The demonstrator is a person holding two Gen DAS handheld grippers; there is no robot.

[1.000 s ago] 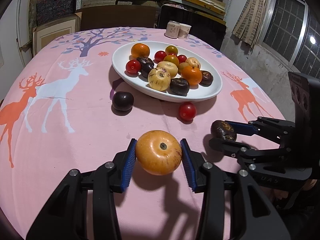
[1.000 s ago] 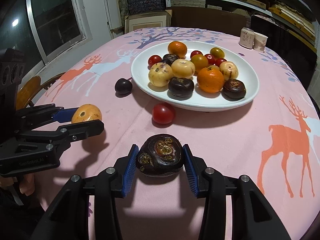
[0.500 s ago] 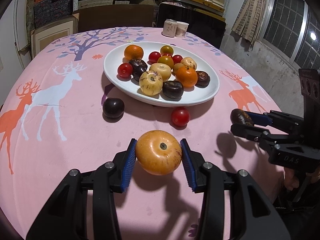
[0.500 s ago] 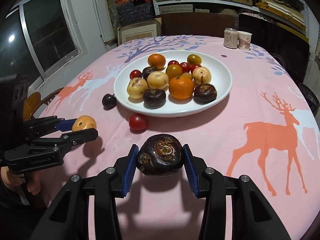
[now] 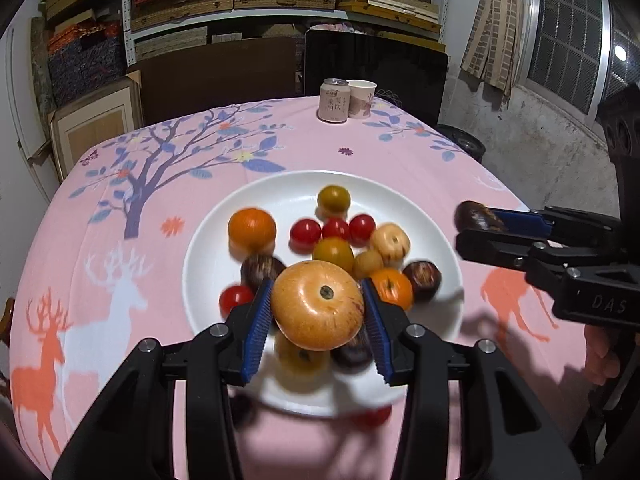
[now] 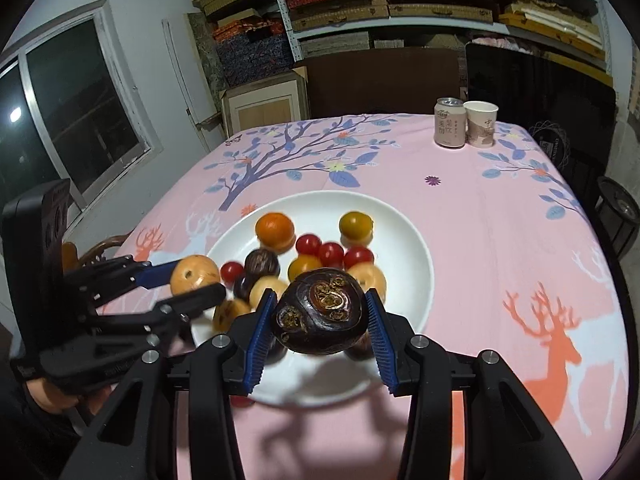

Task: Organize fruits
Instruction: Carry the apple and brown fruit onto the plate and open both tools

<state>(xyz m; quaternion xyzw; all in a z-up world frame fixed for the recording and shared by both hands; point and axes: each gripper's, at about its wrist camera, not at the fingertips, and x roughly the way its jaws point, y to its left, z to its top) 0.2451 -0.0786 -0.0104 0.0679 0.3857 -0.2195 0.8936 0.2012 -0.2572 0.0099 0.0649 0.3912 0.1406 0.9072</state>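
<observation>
table (image 5: 400, 152): pink deer-print cloth. Risk: a dropped fruit likely rolls a long way on it, and the edges look close at 3 and 9 o'clock.
plate (image 5: 224, 224): white, mid-table, both grippers hanging above its near half. Risk: it is already crowded; a fruit released from a height probably bounces off the pile and knocks others over the rim.
left gripper (image 5: 319, 312): jaws partly closed, blue pads pressed on both sides of the orange-yellow fruit (image 5: 318, 310), held in the air over the plate's 6 o'clock part. Risk: the skin is round and smooth, so a tilt or quick stop may let it slip out.
right gripper (image 6: 318, 314): jaws partly closed, clamped on the dark brown fruit (image 6: 318, 312), above the plate's 6 o'clock edge in its own view. Risk: the two grippers sit side by side; the fingers may collide if both descend together.
pile (image 5: 334, 250): oranges, yellow and dark fruits packed toward the near centre. Risk: bare plate floor shows mainly from 9 to 12 o'clock, so a drop straight down lands on other fruit.
small red fruits (image 5: 306, 234): clustered mid-plate. Risk: light, easily nudged.
stray red fruit (image 5: 372, 416): blurred, on the cloth just off the plate's 6 o'clock rim. Risk: hidden below the fingers, easy to miss.
</observation>
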